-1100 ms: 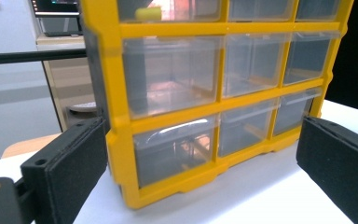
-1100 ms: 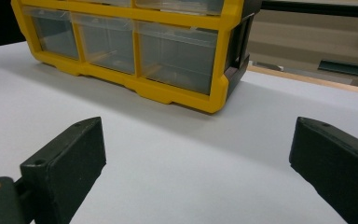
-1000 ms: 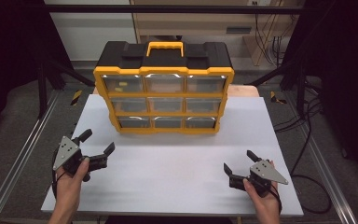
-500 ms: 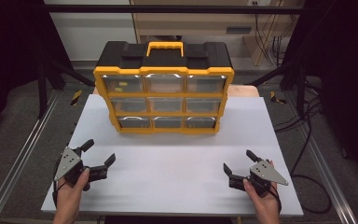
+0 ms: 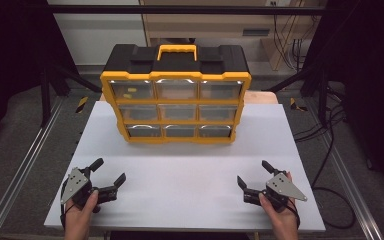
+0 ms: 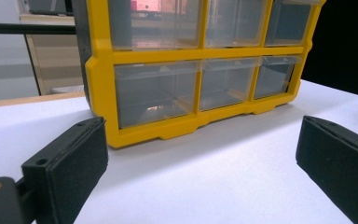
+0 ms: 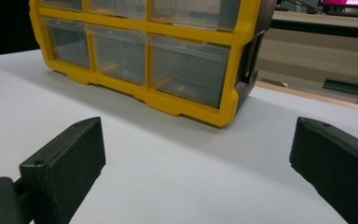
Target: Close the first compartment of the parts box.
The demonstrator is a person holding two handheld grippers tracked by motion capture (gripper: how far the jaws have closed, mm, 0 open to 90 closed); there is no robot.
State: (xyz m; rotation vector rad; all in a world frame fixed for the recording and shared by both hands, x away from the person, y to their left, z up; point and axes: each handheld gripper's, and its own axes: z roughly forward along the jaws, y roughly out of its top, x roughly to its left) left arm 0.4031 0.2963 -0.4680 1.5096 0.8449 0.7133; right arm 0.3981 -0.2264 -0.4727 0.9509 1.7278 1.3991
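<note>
both grippers, left gripper (image 5: 109, 176) and right gripper (image 5: 254, 174), spread wide and empty at table's (image 5: 190, 175) near edge. drawer organizer (image 5: 176, 107) sits dead ahead at far edge, long axis crosswise, roughly equidistant from each.

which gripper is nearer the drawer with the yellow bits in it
Left. That drawer is top left of the organizer. The left gripper sits on its side of the table, in front; the right gripper is across at the opposite side.
</note>
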